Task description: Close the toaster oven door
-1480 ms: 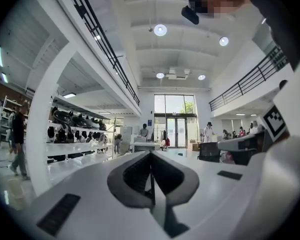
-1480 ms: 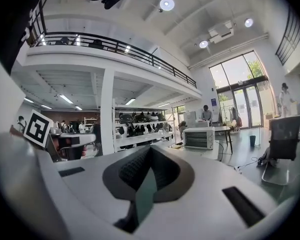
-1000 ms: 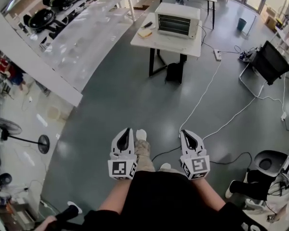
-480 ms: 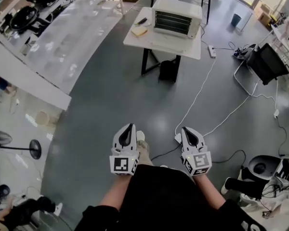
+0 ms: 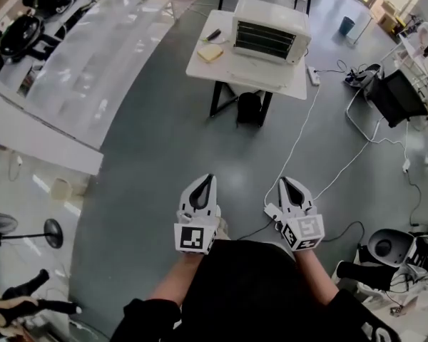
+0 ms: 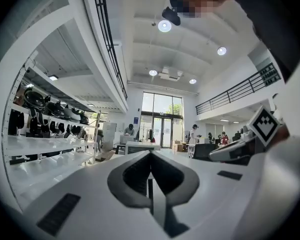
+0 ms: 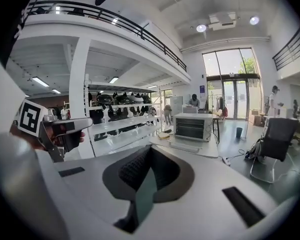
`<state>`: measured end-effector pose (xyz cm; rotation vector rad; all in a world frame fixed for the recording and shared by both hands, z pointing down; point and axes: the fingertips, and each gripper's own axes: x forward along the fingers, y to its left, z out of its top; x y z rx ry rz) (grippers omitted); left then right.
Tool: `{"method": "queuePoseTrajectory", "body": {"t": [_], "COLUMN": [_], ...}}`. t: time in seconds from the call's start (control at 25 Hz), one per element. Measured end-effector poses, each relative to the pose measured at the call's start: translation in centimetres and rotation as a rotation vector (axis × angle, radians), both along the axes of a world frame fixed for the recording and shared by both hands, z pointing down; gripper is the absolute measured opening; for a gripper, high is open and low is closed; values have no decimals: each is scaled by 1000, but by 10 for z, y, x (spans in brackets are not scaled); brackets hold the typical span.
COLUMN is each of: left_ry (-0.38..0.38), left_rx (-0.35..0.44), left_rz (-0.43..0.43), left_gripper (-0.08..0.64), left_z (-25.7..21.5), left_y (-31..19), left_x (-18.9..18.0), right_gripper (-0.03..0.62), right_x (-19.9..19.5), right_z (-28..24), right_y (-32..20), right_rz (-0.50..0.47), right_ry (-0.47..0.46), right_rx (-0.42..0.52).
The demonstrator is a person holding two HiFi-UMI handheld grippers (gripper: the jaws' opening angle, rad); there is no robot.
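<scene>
The white toaster oven (image 5: 269, 33) stands on a small white table (image 5: 200, 66) far ahead, its door (image 5: 257, 70) folded down flat in front of it. The right gripper view shows the oven (image 7: 192, 126) and its lowered door (image 7: 186, 145) well beyond the jaws. My left gripper (image 5: 203, 184) and right gripper (image 5: 285, 182) are held side by side over the grey floor, both pointing toward the table. Each is shut with nothing between its jaws, as the left gripper (image 6: 150, 153) and right gripper (image 7: 151, 148) views show.
A yellow pad (image 5: 210, 53) and a dark object (image 5: 212, 35) lie on the table's left part, and a black bag (image 5: 248, 107) sits under it. White cables (image 5: 299, 141) cross the floor. A long white shelf (image 5: 93, 63) runs at left; a black chair (image 5: 396, 95) stands at right.
Both grippers have travelled forward over the floor, and the table with the oven has come nearer in the head view. Both grippers look shut throughout.
</scene>
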<state>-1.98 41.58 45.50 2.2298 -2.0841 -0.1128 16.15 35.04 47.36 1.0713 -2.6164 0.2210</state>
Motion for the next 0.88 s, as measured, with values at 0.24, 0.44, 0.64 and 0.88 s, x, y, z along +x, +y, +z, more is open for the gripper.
{"method": "queuePoseTrajectory", "body": {"t": [0.24,0.44,0.64,0.88], "left_ry": [34,60,52,26], "left_rx": [13,7,9,33], "left_rz": [26,8,-4,9], "left_gripper": [18,18,18,18], "left_z": [3,14,16,8], "left_y": [-30,-49,-66,-72], "left_x": [-56,-99,-143,-152], "right_gripper": [21,21,21,21], "right_x": [-61,-90,-113,-139], "right_z": [4,11,12,14], "right_y": [-20,-48,-57,-52], "right_rz": [-15,8,23,-66], "right_ry": [31,55,56,38], "right_rx": [1,-5,-4,13]}}
